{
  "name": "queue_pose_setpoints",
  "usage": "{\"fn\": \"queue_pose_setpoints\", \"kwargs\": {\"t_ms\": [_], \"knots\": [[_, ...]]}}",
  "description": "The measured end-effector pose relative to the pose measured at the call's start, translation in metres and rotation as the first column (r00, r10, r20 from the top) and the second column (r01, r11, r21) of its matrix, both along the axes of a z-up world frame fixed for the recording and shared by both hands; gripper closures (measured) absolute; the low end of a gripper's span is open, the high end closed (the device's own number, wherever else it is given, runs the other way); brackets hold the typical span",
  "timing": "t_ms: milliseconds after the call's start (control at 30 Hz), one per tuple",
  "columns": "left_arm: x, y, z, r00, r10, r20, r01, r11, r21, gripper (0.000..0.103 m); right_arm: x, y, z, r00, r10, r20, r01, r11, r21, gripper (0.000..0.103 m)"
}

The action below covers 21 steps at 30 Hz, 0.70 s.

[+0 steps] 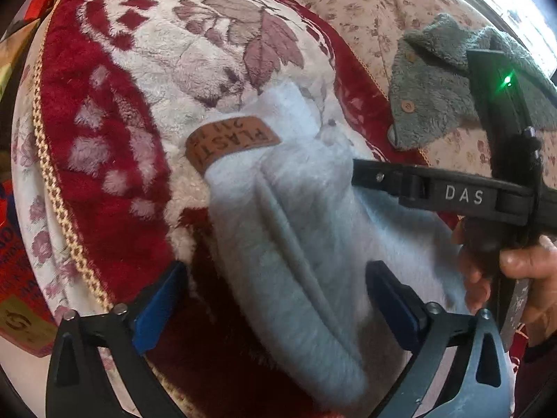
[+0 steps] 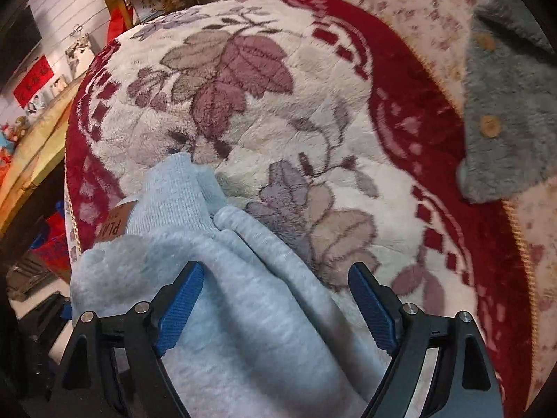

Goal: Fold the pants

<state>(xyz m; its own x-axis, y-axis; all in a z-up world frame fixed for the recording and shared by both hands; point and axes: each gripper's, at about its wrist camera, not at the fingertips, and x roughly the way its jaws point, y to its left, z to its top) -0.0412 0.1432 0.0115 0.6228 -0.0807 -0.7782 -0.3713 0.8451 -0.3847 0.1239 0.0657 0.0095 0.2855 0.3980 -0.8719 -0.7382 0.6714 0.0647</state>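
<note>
Light grey fleece pants (image 1: 296,230) lie bunched on a red and cream floral blanket (image 1: 139,69), with a brown leather label (image 1: 229,142) at their far end. My left gripper (image 1: 275,299) is open, its blue pads on either side of the pants. The right gripper's black body, marked DAS, (image 1: 463,195) reaches in from the right above the pants. In the right wrist view the pants (image 2: 250,299) lie between the open right gripper's (image 2: 275,303) pads, with the label (image 2: 116,224) at the left on the blanket (image 2: 278,104).
A grey fleece garment with wooden buttons (image 1: 438,87) lies on a floral sheet (image 1: 365,10) to the right; it also shows in the right wrist view (image 2: 504,111). The blanket's braided edge (image 1: 55,202) drops off at the left. Shelves and clutter (image 2: 41,104) stand beyond.
</note>
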Motion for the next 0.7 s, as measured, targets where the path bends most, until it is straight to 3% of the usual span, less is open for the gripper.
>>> {"fn": "queue_pose_setpoints", "kwargs": {"t_ms": [133, 167, 200, 267, 367, 400, 500, 600, 700], "knots": [[0.008, -0.002, -0.002, 1.000, 0.005, 0.000, -0.005, 1.000, 0.022, 0.000, 0.008, 0.001, -0.009, 0.998, 0.052, -0.033, -0.051, 0.998, 0.025, 0.014], [0.010, -0.003, -0.002, 1.000, 0.004, 0.000, -0.004, 1.000, 0.029, 0.000, 0.006, 0.001, -0.010, 0.997, 0.072, -0.032, -0.071, 0.997, 0.031, 0.019], [0.012, -0.004, -0.002, 1.000, -0.002, 0.007, 0.002, 0.999, 0.032, 0.000, 0.000, 0.004, -0.010, 0.993, 0.117, -0.032, -0.116, 0.992, 0.043, 0.039], [0.016, -0.004, -0.002, 0.999, -0.027, 0.040, 0.026, 1.000, 0.018, 0.002, -0.011, 0.007, -0.007, 0.988, 0.150, 0.024, -0.151, 0.988, 0.016, 0.050], [0.019, -0.006, 0.001, 0.994, -0.064, 0.086, 0.065, 0.998, -0.018, 0.057, -0.019, 0.008, 0.002, 0.983, 0.172, 0.057, -0.171, 0.985, -0.018, 0.069], [0.020, -0.007, 0.003, 0.992, -0.084, 0.098, 0.089, 0.995, -0.040, 0.066, -0.022, 0.007, 0.008, 0.981, 0.180, 0.073, -0.179, 0.984, -0.024, 0.075], [0.017, -0.010, 0.016, 0.986, -0.106, 0.128, 0.110, 0.993, -0.028, 0.074, -0.031, 0.004, 0.024, 0.974, 0.198, 0.107, -0.195, 0.980, -0.035, 0.079], [0.011, -0.012, 0.038, 0.979, -0.117, 0.169, 0.121, 0.993, -0.011, 0.076, -0.043, 0.000, 0.044, 0.964, 0.216, 0.157, -0.212, 0.976, -0.038, 0.079], [0.002, -0.025, 0.065, 0.967, -0.139, 0.212, 0.131, 0.990, 0.052, 0.077, -0.054, -0.008, 0.072, 0.951, 0.225, 0.211, -0.224, 0.974, -0.032, 0.079]]}}
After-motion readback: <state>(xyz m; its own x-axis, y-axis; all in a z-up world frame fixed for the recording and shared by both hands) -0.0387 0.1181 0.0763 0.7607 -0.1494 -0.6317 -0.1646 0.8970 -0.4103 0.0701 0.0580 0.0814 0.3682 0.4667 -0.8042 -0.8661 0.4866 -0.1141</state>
